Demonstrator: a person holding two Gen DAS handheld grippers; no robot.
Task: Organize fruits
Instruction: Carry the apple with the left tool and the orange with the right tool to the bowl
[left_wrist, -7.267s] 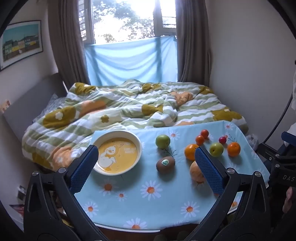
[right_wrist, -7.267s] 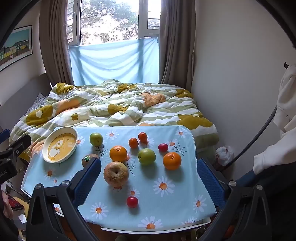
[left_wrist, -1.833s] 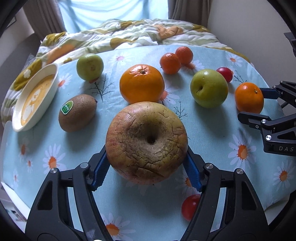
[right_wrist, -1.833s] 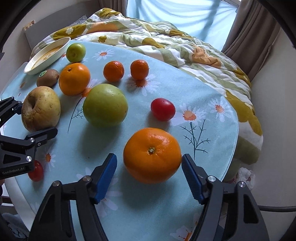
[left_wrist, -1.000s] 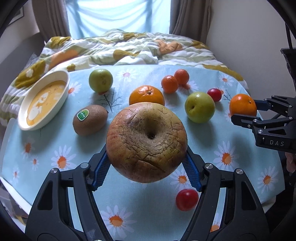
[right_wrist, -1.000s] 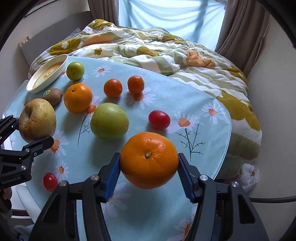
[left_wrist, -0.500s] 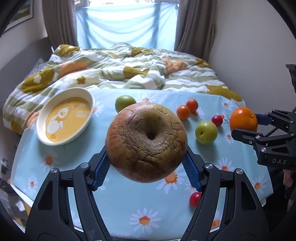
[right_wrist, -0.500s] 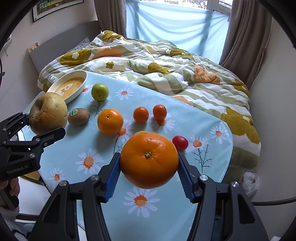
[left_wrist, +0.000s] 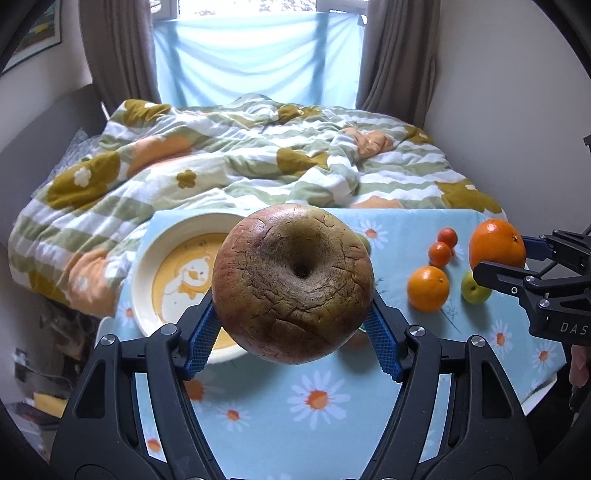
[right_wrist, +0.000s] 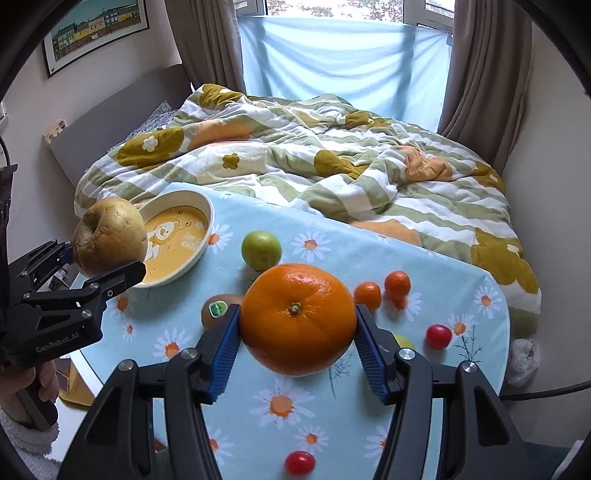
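In the left wrist view the left tongs (left_wrist: 293, 334) are clamped on a big russet apple (left_wrist: 293, 282), held in the air above the worktop (left_wrist: 332, 406) with its hollow facing the camera; the cream bowl (left_wrist: 147, 258) with a yellow bottom lies at about 9 o'clock of the apple, partly behind it. At 3 o'clock the right tongs (left_wrist: 496, 258) grip a large orange (left_wrist: 496, 248), and below them on the cloth sit another orange (left_wrist: 427, 289), two small tangerines (left_wrist: 443, 245) and a green fruit (left_wrist: 474, 290). In the right wrist view the right tongs (right_wrist: 297, 347) pinch the large orange (right_wrist: 297, 318) off the worktop (right_wrist: 295, 406). The left tongs (right_wrist: 107, 266) carry the russet apple (right_wrist: 109, 237) at 9 o'clock, over the near rim of the bowl (right_wrist: 207, 218). A green apple (right_wrist: 261, 249) lies at 12 o'clock of the orange, a kiwi (right_wrist: 218, 308) at its 9 o'clock, the tangerines (right_wrist: 384, 288) at 3 o'clock, and cherry tomatoes (right_wrist: 439, 336) at 4 and 6 o'clock
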